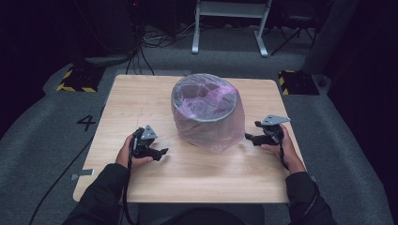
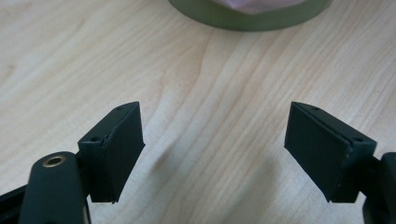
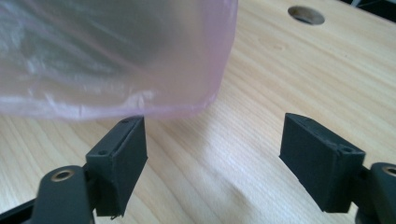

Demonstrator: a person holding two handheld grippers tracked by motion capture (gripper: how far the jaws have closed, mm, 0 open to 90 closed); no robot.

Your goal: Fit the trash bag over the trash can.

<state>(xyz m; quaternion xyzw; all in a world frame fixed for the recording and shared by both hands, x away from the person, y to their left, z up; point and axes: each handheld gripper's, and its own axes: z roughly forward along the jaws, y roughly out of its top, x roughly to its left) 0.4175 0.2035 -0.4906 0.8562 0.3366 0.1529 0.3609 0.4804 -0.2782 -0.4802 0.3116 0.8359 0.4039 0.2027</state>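
Flanking the round bin lined with a pink translucent plastic bag (image 1: 206,112), left gripper (image 1: 162,152) and right gripper (image 1: 248,137) (jaws apart, nothing between) hovering over the pale wooden table (image 1: 202,178).

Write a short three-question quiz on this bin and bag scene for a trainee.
1. True or false: the left gripper holds the edge of the pink bag.
2. What covers the round bin on the table? A) a metal lid B) a thin pink plastic bag C) a folded towel
3. In the right gripper view, what lies between the jaws of the right gripper?

Key
1. False: its jaws stand open over bare wood, apart from the bag.
2. B: the bag lines the bin and hangs down its outside.
3. Nothing but tabletop; the bag's lower edge hangs just beyond the left-hand jaw.
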